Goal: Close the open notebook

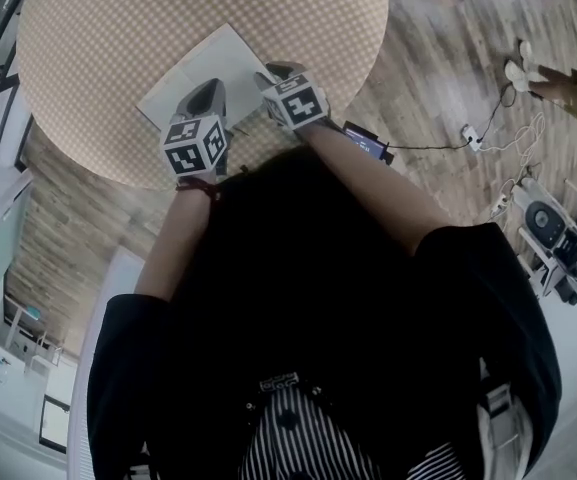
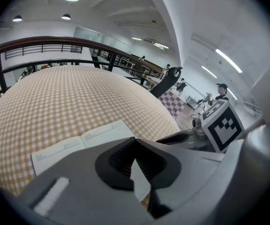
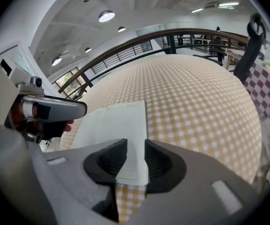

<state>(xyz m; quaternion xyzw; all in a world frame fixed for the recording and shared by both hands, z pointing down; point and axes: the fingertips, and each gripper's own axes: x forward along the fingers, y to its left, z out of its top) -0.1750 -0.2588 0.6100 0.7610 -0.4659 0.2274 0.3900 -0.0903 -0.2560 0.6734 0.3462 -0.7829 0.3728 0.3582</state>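
Forearms of a person in a dark top reach to the near edge of a round tabletop under beige check cloth. The left gripper has its jaws pressed together at the tips. The right gripper has its jaws spread, with the open notebook showing in the gap. It lies flat by that edge, partly covered by both tools. Beyond are a wood floor, cables and a dark railing.
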